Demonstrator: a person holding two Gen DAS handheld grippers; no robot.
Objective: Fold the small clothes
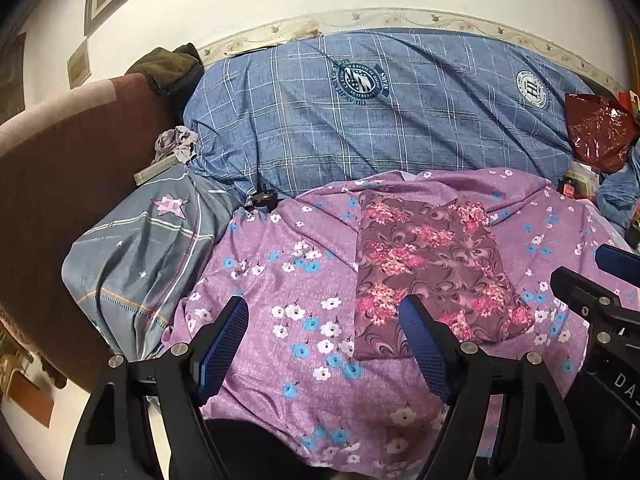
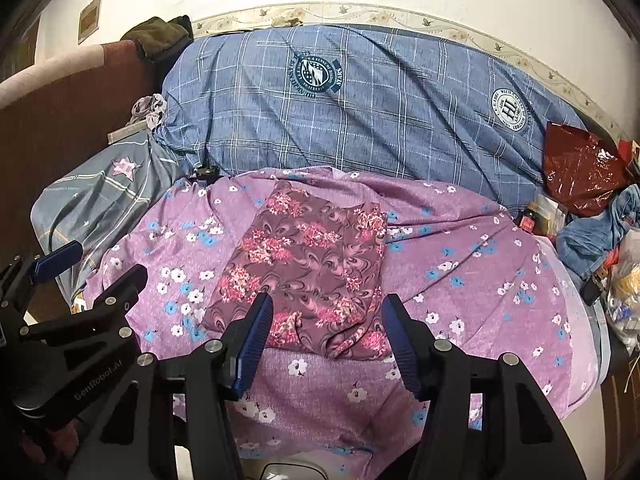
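A small maroon garment with pink flowers (image 1: 432,264) (image 2: 312,264) lies flat in a rough rectangle on the purple flowered sheet (image 1: 280,280) (image 2: 460,264). My left gripper (image 1: 324,308) (image 2: 108,260) hovers open just left of the garment's near edge, with only sheet between its blue pads. My right gripper (image 2: 328,302) (image 1: 580,266) is open above the garment's near edge, where the cloth bunches into a small fold. Its fingers (image 2: 256,332) stand to either side of that edge without pressing on it.
A blue plaid duvet (image 1: 360,120) (image 2: 360,112) is heaped behind the sheet. A grey star pillow (image 1: 140,264) (image 2: 100,200) lies at the left by a brown headboard (image 1: 60,184). A red plastic bag (image 2: 580,168), denim clothes (image 2: 592,236) and clutter crowd the right.
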